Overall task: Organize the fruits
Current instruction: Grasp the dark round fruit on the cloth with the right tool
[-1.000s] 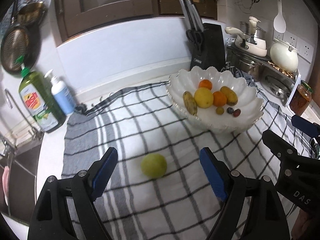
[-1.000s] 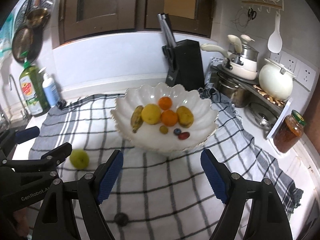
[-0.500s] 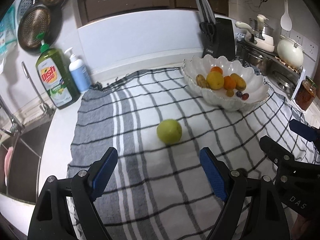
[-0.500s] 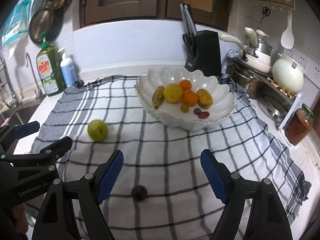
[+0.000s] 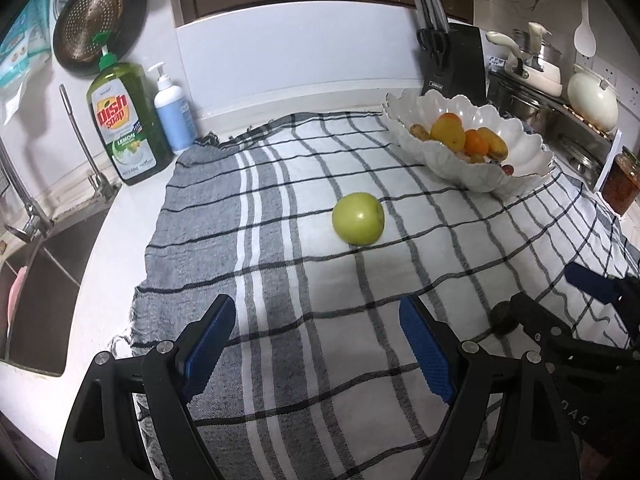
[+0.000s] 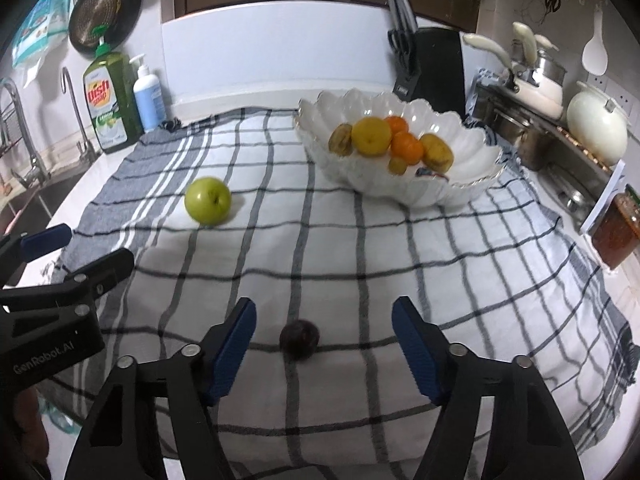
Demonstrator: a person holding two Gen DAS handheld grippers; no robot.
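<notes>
Broadly, by size:
Cloth: grey-and-white checked cotton cloth covers the white counter; its frayed near-left edge shows only from the left wrist, its right edge draping near the jar only from the right wrist.
Sink: steel sink basin lies past the cloth's left edge, seen well only from the left wrist.
Bowl: white scalloped ceramic bowl sits at the far right of the cloth, holding yellow and orange fruits.
Knife block: black knife block stands just behind the bowl against the wall.
Bottles: green dish-soap bottle and white-and-blue pump bottle stand beyond the cloth's far-left corner.
Jar: red-filled glass jar is beside the cloth's right edge.
Left gripper: black left gripper with blue pads has jaws wide apart over bare cloth, nothing between them.
Right gripper: black right gripper with blue pads has jaws that have just been closing but are apart, pads clear of the plum between them.
Apple: round green apple lies alone mid-cloth, open cloth all around, ahead of the left gripper.
Plum: small dark purple plum lies on the near cloth; from the left wrist it is half hidden behind a right gripper finger.
</notes>
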